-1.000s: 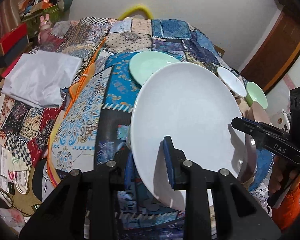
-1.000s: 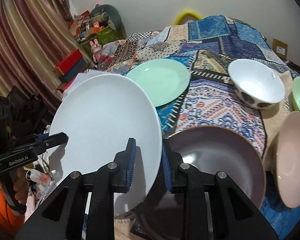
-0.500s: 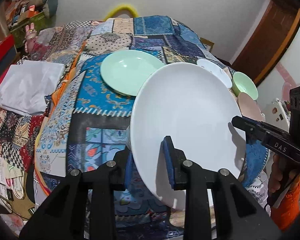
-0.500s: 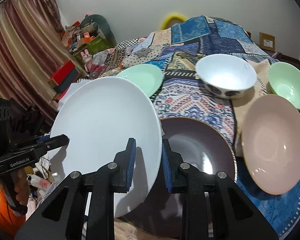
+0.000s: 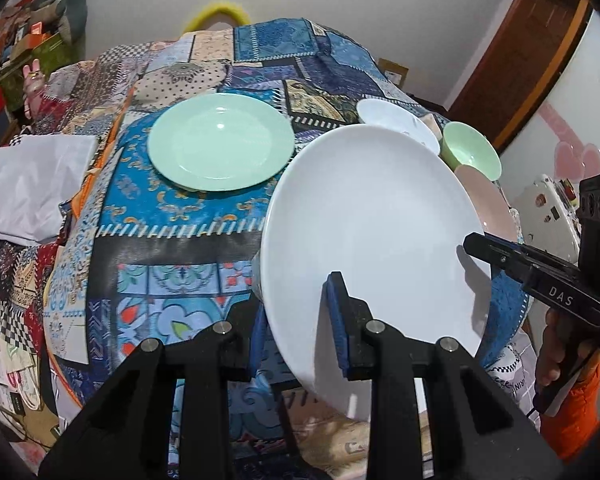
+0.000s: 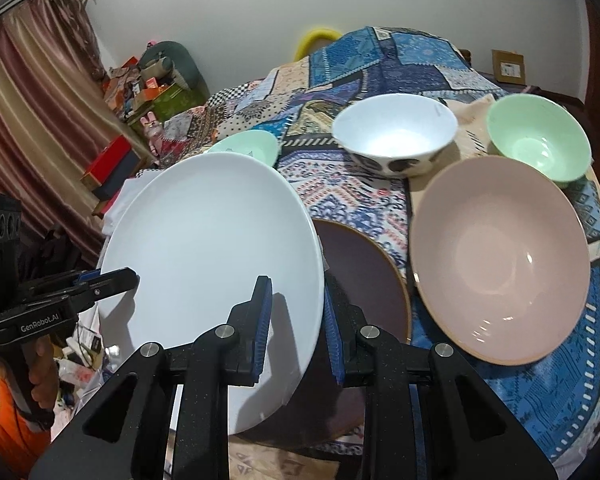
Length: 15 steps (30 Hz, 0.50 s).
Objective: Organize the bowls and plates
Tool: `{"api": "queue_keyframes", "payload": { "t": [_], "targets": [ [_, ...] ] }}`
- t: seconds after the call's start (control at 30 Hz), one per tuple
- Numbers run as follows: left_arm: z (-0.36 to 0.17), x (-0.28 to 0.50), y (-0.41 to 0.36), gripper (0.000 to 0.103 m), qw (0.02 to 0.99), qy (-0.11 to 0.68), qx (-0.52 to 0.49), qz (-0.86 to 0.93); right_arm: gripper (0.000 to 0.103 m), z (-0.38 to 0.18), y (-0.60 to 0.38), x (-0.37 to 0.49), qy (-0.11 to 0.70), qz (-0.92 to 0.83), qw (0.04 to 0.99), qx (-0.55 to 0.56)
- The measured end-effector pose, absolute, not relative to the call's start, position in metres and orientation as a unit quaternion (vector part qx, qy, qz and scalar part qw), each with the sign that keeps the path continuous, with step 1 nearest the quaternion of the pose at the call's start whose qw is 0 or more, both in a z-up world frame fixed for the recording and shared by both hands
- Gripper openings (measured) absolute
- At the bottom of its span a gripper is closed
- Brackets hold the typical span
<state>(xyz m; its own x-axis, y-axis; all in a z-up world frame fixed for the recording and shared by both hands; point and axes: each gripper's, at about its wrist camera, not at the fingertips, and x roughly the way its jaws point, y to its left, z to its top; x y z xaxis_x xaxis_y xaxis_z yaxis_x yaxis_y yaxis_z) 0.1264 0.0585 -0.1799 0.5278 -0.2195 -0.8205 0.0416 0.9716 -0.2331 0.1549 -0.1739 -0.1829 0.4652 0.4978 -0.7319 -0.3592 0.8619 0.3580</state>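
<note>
Two claws clamped on one large round white ceramic plate [image 5: 372, 232]: left claw [image 5: 296, 320] at its lower left rim, right claw [image 6: 296, 320] at its lower right rim; held tilted, centre frame, above patchwork bedspread [image 5: 172, 248]. Likely stiff, glazed, slippery, breakable; best gripped at opposite rim edges. Counted: three plates, including mint-green [image 5: 220, 142] and dark brown [image 6: 360, 276]; three bowls: pink [image 6: 500, 260], white patterned [image 6: 396, 136], mint-green [image 6: 540, 136].

Left gripper [image 5: 296, 320] angled downward, pads clamped tight, right gripper [image 6: 296, 332] likewise pinched, hand [image 5: 556, 356] gripping its handle
</note>
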Motion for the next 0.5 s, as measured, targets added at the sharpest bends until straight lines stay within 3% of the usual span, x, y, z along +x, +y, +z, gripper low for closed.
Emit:
{"api": "queue_keyframes", "payload": {
  "t": [0.5],
  "targets": [
    [-0.203,0.146,0.03,0.028,0.852,0.507,-0.082,-0.098,0.023,-0.201,-0.202,0.155,0.473,0.226,0.847,0.09]
  ]
}}
